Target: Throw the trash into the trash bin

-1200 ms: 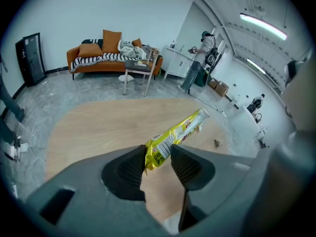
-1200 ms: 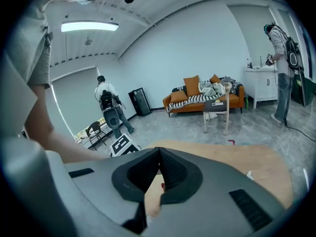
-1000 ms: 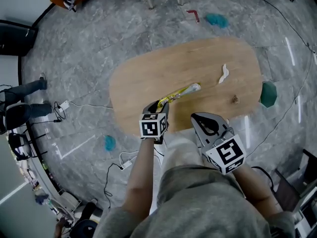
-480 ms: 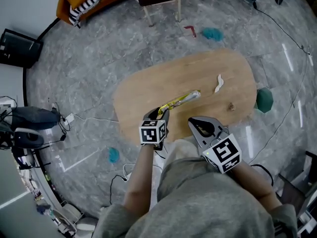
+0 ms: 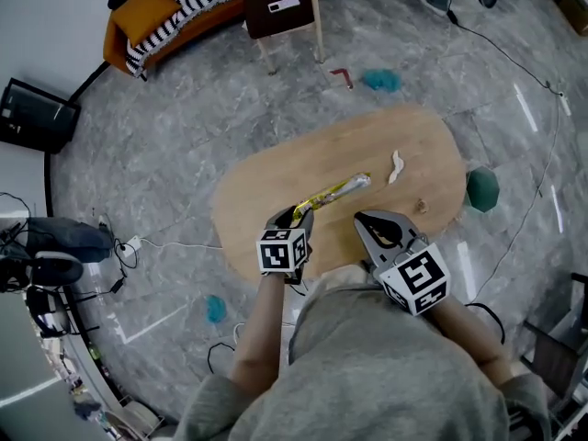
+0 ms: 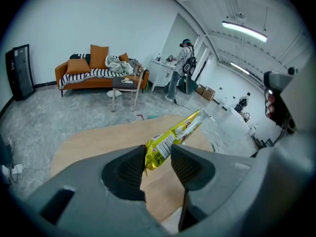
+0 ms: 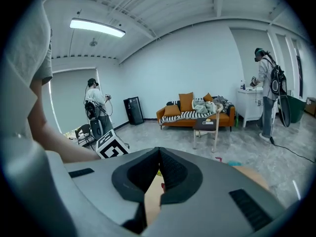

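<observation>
Left gripper (image 6: 158,154) was clamped on the near end of the wrapper (image 5: 334,189), which ran far-right over the surface (image 5: 266,177); right gripper (image 7: 158,158) had its jaws together, empty.

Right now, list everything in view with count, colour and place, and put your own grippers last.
oval wooden table: one, light brown, mid-floor
long foil snack wrapper: one, yellow, over the table, one end in the left gripper
crumpled paper scrap: one, white, on the table's right part
sofa: one, orange, top left, with a striped blanket on it
small side table: one, dark top, beside the sofa
flat box: one, black, by the left wall
floor patches: two, teal, one beyond the table, one near the person's left
left gripper: one, grey, shut on the wrapper
right gripper: one, grey, shut and empty, beside the left gripper
</observation>
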`<state>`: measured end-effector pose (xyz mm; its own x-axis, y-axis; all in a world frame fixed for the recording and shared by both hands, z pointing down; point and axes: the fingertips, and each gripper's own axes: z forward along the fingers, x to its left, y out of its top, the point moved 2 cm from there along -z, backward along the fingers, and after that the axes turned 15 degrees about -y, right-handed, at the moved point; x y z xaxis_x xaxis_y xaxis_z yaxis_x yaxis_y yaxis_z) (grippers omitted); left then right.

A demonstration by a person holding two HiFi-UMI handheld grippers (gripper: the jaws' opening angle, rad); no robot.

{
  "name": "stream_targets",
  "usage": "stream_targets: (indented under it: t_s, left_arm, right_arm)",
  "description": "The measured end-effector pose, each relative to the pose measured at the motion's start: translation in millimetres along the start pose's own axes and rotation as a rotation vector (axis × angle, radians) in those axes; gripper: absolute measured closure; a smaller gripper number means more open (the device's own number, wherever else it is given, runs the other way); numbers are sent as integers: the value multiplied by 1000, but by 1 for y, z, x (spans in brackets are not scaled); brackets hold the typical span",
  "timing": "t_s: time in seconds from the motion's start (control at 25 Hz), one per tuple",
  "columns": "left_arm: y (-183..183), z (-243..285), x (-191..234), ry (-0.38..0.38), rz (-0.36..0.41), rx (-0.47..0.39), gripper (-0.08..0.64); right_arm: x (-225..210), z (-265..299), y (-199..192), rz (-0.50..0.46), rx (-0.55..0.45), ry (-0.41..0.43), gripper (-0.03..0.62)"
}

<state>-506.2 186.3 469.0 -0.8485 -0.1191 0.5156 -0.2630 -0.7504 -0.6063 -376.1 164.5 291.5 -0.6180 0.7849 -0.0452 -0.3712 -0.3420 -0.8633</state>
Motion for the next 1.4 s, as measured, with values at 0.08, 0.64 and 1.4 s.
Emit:
stream_targets:
  t_s: [0.08, 0.64, 1.4]
  left_arm:
    - [4, 2, -3, -9, 11, 1, 390]
    - [20, 24, -33, -81, 97, 49, 390]
    - [35, 83, -126, -109, 138, 42, 390]
  right_arm:
    - [-6, -2, 3, 8, -8, -23, 584]
    - [-31, -21, 4, 41, -47, -116, 584]
    - [-121, -92, -15, 72, -79, -189, 584]
